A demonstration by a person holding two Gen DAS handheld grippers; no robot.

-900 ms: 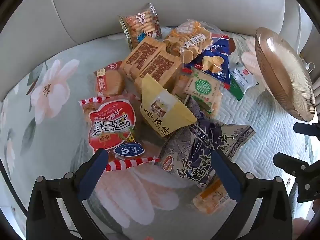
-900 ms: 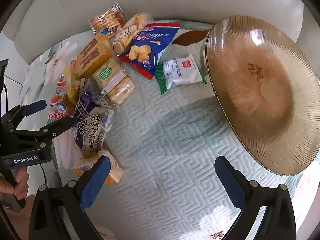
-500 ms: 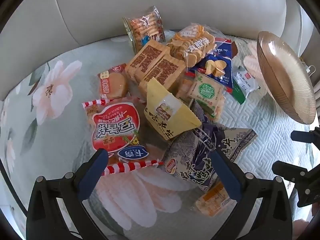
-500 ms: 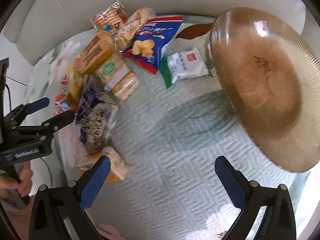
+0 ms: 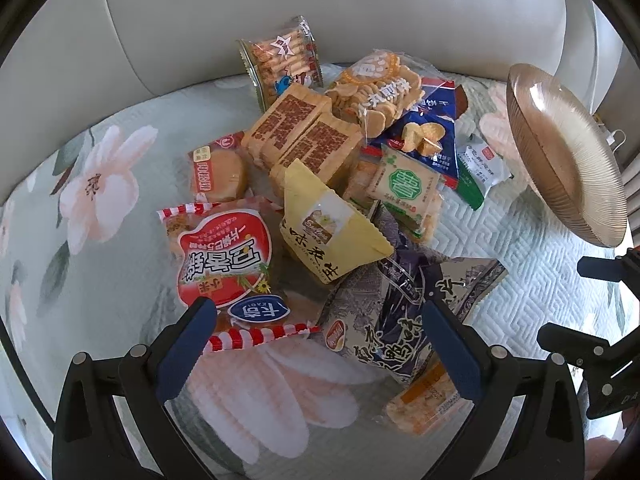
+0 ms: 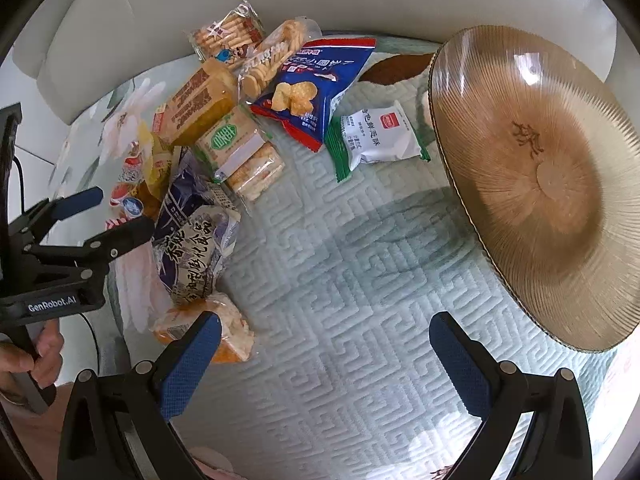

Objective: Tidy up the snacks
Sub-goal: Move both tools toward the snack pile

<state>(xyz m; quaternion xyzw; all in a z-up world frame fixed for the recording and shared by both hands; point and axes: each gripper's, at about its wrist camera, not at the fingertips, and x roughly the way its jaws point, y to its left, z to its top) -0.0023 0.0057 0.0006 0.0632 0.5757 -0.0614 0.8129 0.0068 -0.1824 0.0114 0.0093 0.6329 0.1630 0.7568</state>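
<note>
The snacks lie heaped on a quilted cover (image 6: 340, 280) printed with pink flowers, the pile reaching back to a pale cushion (image 5: 320, 12) that walls off the far edge. The left gripper (image 5: 316, 340) hangs over the near end of the heap with its jaws spread wide and nothing between the pads; below it sit a red-and-white striped packet (image 5: 224, 260) and a dark blue bag (image 5: 400, 320), with a yellow pouch (image 5: 328, 232) just beyond and an orange pack (image 5: 424, 404) at the near edge of the pile. The right gripper (image 6: 324, 364) also has its jaws spread wide and holds nothing, poised over a bare stretch of cover. That stretch is the open room here: it runs between the heap on one side and a ribbed amber glass plate (image 6: 540, 184) on the other. A white packet with green ends (image 6: 376, 140) lies apart from the heap, just beside the plate's rim, next to a blue chip bag (image 6: 316, 88).
</note>
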